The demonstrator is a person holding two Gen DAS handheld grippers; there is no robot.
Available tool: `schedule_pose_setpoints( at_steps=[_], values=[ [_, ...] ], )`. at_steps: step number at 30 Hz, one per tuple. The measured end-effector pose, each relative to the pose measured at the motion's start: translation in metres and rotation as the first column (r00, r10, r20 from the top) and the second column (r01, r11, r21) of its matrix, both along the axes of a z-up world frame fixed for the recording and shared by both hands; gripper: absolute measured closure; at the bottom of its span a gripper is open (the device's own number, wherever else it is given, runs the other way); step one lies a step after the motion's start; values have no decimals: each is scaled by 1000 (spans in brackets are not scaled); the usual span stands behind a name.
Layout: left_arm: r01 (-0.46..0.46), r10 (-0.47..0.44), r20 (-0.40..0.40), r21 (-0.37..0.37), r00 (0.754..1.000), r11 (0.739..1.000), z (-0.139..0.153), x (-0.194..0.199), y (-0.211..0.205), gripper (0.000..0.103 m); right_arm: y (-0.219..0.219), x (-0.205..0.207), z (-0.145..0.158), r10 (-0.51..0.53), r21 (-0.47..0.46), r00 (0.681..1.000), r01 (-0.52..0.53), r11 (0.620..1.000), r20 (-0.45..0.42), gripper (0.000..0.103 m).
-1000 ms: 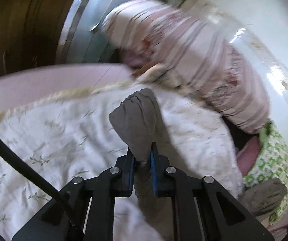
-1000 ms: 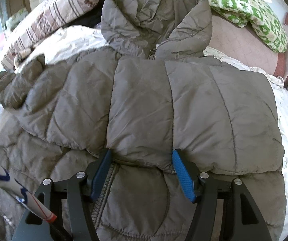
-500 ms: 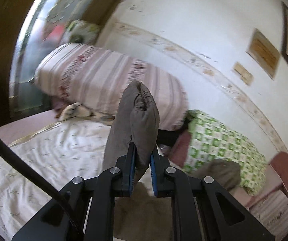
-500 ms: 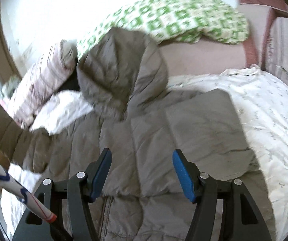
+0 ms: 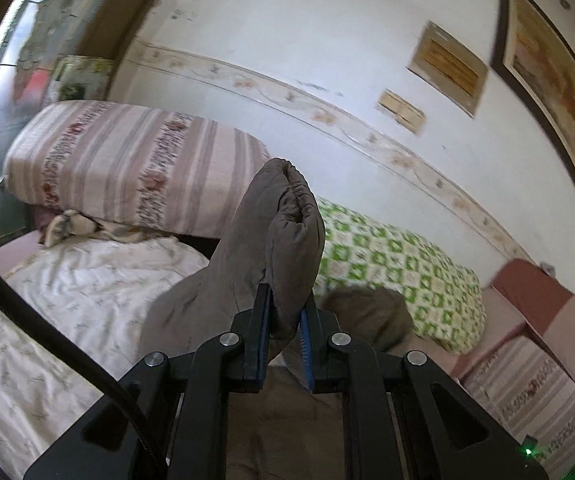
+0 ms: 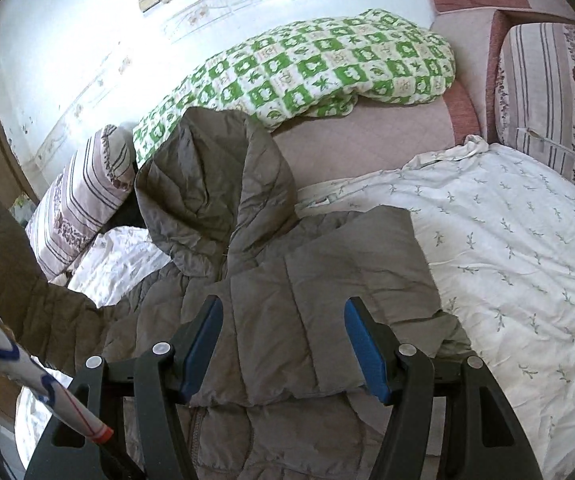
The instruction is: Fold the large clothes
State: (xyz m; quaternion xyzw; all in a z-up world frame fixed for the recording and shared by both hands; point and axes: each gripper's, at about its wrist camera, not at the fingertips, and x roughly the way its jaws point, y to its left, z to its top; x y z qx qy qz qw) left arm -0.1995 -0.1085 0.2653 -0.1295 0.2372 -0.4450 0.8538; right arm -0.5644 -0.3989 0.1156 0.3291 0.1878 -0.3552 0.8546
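ok so, grey puffer jacket [image 6: 287, 300] spread on white quilt [image 6: 507, 260], hood [image 6: 211, 184] at 12 o'clock toward green checked pillow [image 6: 327, 64]. Left gripper [image 5: 283, 320] clamped tight on sleeve cuff [image 5: 283, 220], cuff poking up out of jaws toward 12, sleeve lifted clear of bed. Right gripper [image 6: 283, 344] jaws wide apart, hanging over folded jacket edge, padded fabric between blue pads [image 6: 367, 352], can't tell if pads actually touch it. Striped pillow [image 5: 127, 168] at 10 o'clock of left one.
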Motion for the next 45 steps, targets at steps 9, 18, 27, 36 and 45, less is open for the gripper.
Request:
schedule_pose_setpoints(
  at_steps=[9,18,27,36,45],
  values=[
    [190,-195,38,104,980,976,-18,-80,-74,90,-6,-20,4,-40,4,999,40,999,30,35],
    [331,-339,-64,445,939,832,-148,-146,-175,90,-18,-36,2,-90,25,995,90,996,37,35],
    [404,-405,-144,606,903,685,-200,-169,-196,67,-21,-27,-6,-52,63,998,50,997,42,35],
    [110,-103,-41,450,994,886,-98,-95,-82,32,-17,27,-45,123,302,973,-179,936,196,35],
    [-102,254,-284,457,925,883,-179,38,2,32,-25,67,-84,124,407,961,-219,887,247,48]
  ],
)
